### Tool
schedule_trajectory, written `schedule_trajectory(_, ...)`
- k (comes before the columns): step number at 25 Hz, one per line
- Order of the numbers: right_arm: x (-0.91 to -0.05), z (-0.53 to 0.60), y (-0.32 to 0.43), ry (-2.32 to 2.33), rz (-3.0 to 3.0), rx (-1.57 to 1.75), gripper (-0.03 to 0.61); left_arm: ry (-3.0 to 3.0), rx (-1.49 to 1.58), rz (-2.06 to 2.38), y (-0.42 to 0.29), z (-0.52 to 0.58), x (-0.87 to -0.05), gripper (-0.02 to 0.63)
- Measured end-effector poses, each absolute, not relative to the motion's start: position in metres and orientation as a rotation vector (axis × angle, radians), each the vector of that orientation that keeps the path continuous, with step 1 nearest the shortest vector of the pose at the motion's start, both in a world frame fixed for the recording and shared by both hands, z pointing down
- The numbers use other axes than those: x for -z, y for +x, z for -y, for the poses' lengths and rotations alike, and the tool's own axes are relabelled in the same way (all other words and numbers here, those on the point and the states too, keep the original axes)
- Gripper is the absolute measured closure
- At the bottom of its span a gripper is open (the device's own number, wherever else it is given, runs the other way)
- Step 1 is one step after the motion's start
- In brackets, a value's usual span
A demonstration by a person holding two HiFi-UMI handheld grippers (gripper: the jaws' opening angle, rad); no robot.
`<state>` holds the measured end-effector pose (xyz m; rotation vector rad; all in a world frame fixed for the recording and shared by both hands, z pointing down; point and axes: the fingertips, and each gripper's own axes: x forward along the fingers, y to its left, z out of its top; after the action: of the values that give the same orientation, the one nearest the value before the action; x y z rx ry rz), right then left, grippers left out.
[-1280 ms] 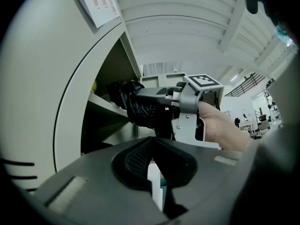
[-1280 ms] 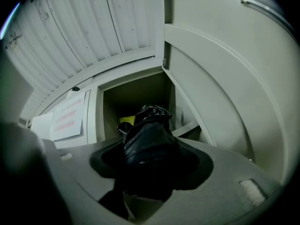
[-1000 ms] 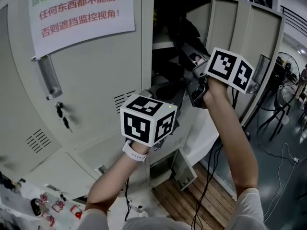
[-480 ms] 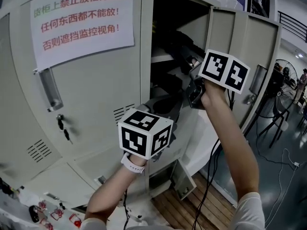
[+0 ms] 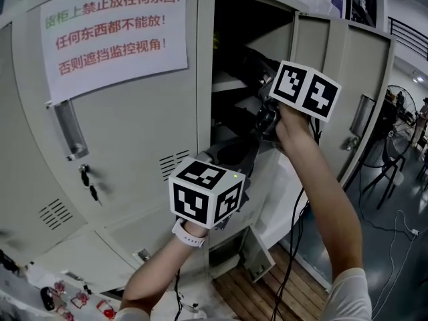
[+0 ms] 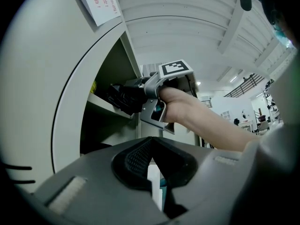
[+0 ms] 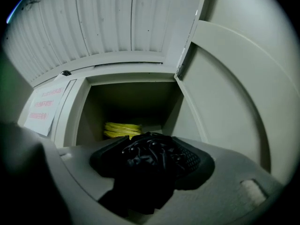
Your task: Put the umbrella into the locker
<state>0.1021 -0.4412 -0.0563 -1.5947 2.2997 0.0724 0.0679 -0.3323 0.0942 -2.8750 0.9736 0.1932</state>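
The black folded umbrella (image 7: 149, 165) is bunched between the pads of my right gripper (image 7: 151, 143), which is shut on it. In the left gripper view the umbrella (image 6: 121, 96) sits at the mouth of the locker's upper compartment, just above the shelf (image 6: 105, 107). The head view shows my right gripper's marker cube (image 5: 305, 89) held up in front of the open locker (image 5: 231, 19). Lower down, my left gripper (image 6: 151, 148) points up at the same opening with its jaws together and nothing between them.
A yellow bundle (image 7: 123, 129) lies at the back of the upper compartment. The locker door (image 5: 361, 85) stands open to the right. A paper notice with red print (image 5: 114, 25) hangs on the shut door at left, with keys (image 5: 87, 179) below. A fan (image 5: 401, 89) and cables stand far right.
My right gripper has risen with the umbrella and rolled a little, nearer the upper compartment. The left gripper has stayed where it was.
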Motion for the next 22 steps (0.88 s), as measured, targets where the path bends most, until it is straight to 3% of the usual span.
schedule_trajectory(13,0.056,0.446,0.096,-1.558,-2.297,-0.238,0.240,-2.870,-0.167,-1.000,0.065,0.337,-0.102,0.595)
schedule_trajectory(22,0.042,0.423,0.102,-1.543,-2.316,-0.272,0.236,-2.872,-0.154,-0.984,0.071,0.335,-0.103,0.595)
